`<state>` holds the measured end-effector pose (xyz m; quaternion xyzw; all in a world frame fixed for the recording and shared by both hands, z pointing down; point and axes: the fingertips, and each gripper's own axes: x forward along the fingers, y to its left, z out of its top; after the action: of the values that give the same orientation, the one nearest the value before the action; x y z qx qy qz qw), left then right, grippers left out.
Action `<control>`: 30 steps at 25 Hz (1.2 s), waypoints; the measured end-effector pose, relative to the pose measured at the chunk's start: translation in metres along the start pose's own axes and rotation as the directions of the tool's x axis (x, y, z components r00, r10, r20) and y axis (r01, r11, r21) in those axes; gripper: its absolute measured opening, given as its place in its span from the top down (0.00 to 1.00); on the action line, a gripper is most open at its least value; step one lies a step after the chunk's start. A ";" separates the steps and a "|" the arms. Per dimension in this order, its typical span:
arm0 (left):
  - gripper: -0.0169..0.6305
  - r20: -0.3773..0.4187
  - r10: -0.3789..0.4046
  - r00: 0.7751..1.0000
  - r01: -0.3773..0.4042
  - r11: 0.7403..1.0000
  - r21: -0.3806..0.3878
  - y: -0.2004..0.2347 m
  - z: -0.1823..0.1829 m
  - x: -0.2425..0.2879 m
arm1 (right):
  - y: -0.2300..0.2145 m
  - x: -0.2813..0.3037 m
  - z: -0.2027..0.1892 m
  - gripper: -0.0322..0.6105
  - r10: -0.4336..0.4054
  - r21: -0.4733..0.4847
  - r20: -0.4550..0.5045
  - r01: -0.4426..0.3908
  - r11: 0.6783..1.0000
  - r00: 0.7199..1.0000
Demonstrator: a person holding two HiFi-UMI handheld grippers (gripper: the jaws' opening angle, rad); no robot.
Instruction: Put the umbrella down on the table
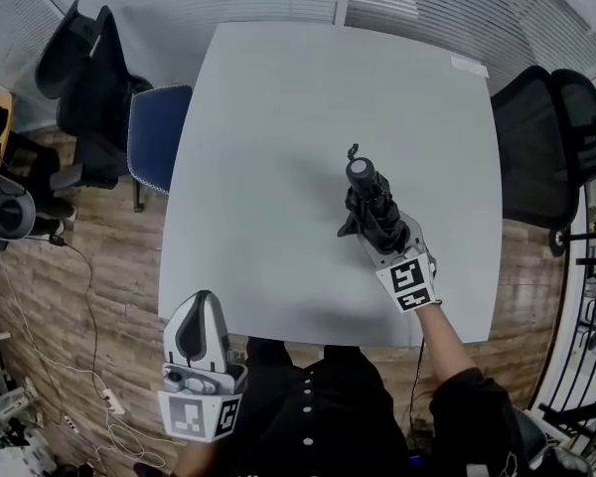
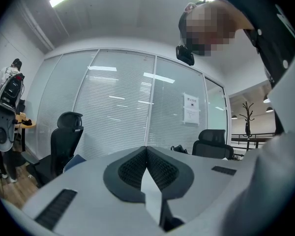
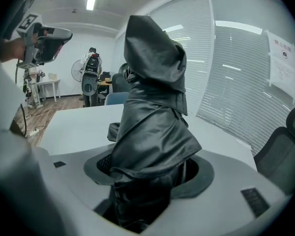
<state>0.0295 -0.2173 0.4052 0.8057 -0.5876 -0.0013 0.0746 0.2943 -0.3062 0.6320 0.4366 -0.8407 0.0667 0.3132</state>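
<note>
The umbrella (image 1: pixel 370 207) is a folded compact one, black, with glossy, creased fabric bunched in loose folds, a round cap at its far end and a small loop beyond it. The right tool (image 1: pixel 385 235) has its jaws spread wide and clamped around the umbrella's near end, pointing it away from the person and tilting it downward over the right half of the table (image 1: pixel 278 117). Whether the tip touches the top I cannot tell. Bare pale tabletop lies to the left and far side of it, while the right and near edges are closer. A blue chair (image 1: pixel 154 137) stands at the left edge and a black chair (image 1: pixel 546 147) at the right. The left tool (image 1: pixel 201 306) sits at the near left corner, jaws together and holding nothing.
</note>
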 end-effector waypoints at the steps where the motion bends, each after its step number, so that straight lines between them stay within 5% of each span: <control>1: 0.95 -0.002 -0.002 1.000 0.002 1.000 -0.002 0.000 -0.001 0.001 | 0.001 0.004 -0.006 0.49 0.005 -0.013 -0.015 -0.005 1.000 1.000; 16: 0.95 -0.025 -0.005 1.000 0.005 1.000 -0.027 0.004 -0.010 0.002 | 0.018 0.035 -0.050 0.49 0.009 -0.287 -0.241 -0.080 0.955 0.970; 30: 0.95 -0.027 0.006 1.000 -0.007 0.999 -0.031 0.005 -0.014 -0.010 | 0.029 0.056 -0.082 0.49 0.042 -0.446 -0.460 -0.272 0.853 0.887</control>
<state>0.0228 -0.2079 0.4186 0.8024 -0.5892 0.0008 0.0951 0.2866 -0.2959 0.7344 0.2428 -0.7714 -0.0308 0.5874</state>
